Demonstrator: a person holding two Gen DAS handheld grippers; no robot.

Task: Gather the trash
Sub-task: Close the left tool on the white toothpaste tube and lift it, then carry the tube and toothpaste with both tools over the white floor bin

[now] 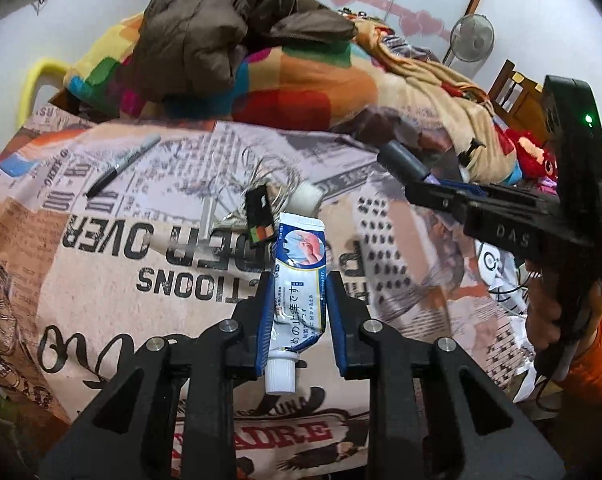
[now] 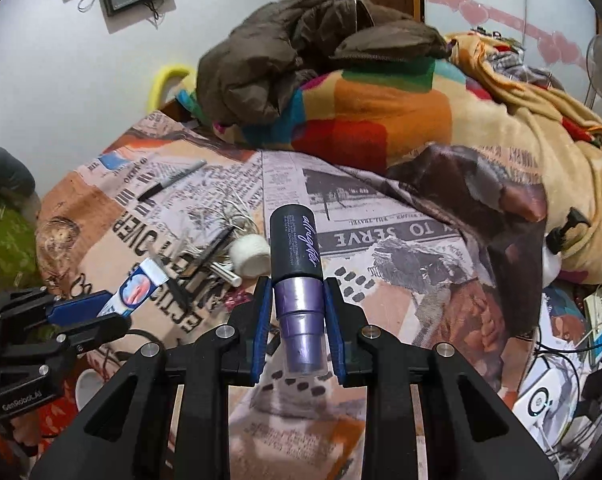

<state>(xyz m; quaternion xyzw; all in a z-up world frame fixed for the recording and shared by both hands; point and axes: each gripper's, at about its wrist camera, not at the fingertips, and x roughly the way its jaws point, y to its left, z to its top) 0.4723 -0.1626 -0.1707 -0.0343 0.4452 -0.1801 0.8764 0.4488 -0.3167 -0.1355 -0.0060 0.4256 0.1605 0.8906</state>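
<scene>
From the left wrist view, the left hand-held gripper (image 1: pixel 301 300) has its blue pads clamped on a soft white-and-blue ointment tube with a white screw cap (image 1: pixel 299 280), held clear above the newspaper-print bedsheet (image 1: pixel 141 272). It looks light and squashy; gripped mid-body, it may buckle, and the stiffer shoulder by the cap seems the safer hold.

From the right wrist view, the right hand-held gripper (image 2: pixel 299 312) is nearly closed on a rigid black-and-purple spray bottle (image 2: pixel 297 276), pinched at its stepped purple end. That glossy, tapering plastic could slip; the straight black barrel would likely hold better.
</scene>
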